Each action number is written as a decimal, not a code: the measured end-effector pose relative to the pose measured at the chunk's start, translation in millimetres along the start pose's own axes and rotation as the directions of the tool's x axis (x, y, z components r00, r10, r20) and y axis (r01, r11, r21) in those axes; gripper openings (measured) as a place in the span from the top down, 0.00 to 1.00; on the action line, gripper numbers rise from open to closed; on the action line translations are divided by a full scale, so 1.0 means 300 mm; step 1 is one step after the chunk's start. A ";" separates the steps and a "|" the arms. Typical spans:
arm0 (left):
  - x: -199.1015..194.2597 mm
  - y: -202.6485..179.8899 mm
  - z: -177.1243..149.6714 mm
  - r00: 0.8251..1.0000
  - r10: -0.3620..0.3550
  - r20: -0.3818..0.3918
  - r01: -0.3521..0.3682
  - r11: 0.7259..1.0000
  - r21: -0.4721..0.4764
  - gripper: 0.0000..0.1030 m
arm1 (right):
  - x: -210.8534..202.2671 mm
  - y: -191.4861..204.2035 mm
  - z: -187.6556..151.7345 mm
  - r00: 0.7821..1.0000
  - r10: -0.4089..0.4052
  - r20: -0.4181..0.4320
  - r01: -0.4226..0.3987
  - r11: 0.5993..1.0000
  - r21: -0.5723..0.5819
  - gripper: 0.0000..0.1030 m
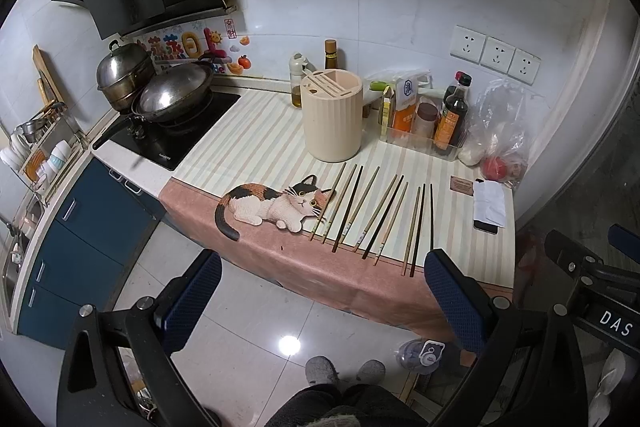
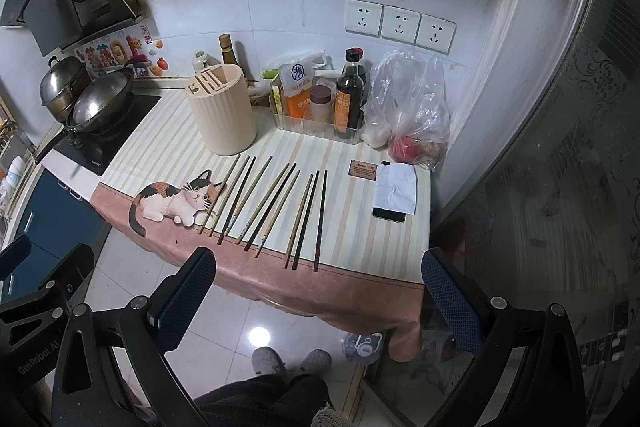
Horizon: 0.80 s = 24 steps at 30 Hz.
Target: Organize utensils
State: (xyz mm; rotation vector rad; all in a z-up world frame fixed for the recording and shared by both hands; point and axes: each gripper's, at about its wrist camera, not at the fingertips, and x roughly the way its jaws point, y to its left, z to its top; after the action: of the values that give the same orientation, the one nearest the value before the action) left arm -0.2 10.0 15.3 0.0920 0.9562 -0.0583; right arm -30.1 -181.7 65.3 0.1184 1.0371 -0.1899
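Several chopsticks (image 1: 376,215), light and dark wood, lie side by side near the front edge of the striped tablecloth (image 1: 248,147); they also show in the right wrist view (image 2: 272,207). Behind them stands a cream ribbed utensil holder (image 1: 333,117) with slots in its top, also in the right wrist view (image 2: 222,109). My left gripper (image 1: 324,291) is open and empty, held above the floor in front of the table. My right gripper (image 2: 318,291) is open and empty, also short of the table's front edge.
A clear tray of sauce bottles and jars (image 2: 320,103), a plastic bag (image 2: 412,115) and a phone under paper (image 2: 394,193) sit at the right. A wok (image 1: 172,93) and steamer pot (image 1: 124,71) stand on the stove at left. A cat print (image 1: 272,205) marks the cloth.
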 end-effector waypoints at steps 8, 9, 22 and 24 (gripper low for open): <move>-0.002 -0.008 0.017 1.000 0.003 0.006 -0.003 1.000 0.003 0.00 | 0.001 -0.003 -0.007 1.000 0.004 0.002 -0.004 1.000 0.003 0.00; -0.012 -0.026 0.038 1.000 0.002 0.007 -0.002 1.000 0.005 0.00 | -0.002 -0.004 -0.002 1.000 0.005 0.003 -0.005 1.000 0.005 0.00; 0.226 -0.067 0.092 0.987 0.129 0.098 -0.133 0.990 0.041 0.00 | 0.222 -0.058 0.069 0.996 0.088 0.011 -0.089 0.991 0.105 0.00; 0.307 -0.069 0.093 0.984 0.160 0.084 -0.165 0.985 0.058 0.00 | 0.307 -0.066 0.069 0.995 0.099 -0.006 -0.097 0.987 0.129 0.00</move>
State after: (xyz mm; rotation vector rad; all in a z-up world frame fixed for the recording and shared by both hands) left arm 73.5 -14.3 -45.0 0.2261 0.8654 0.0570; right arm 28.5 -214.3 -4.0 0.2869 1.0286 -0.1669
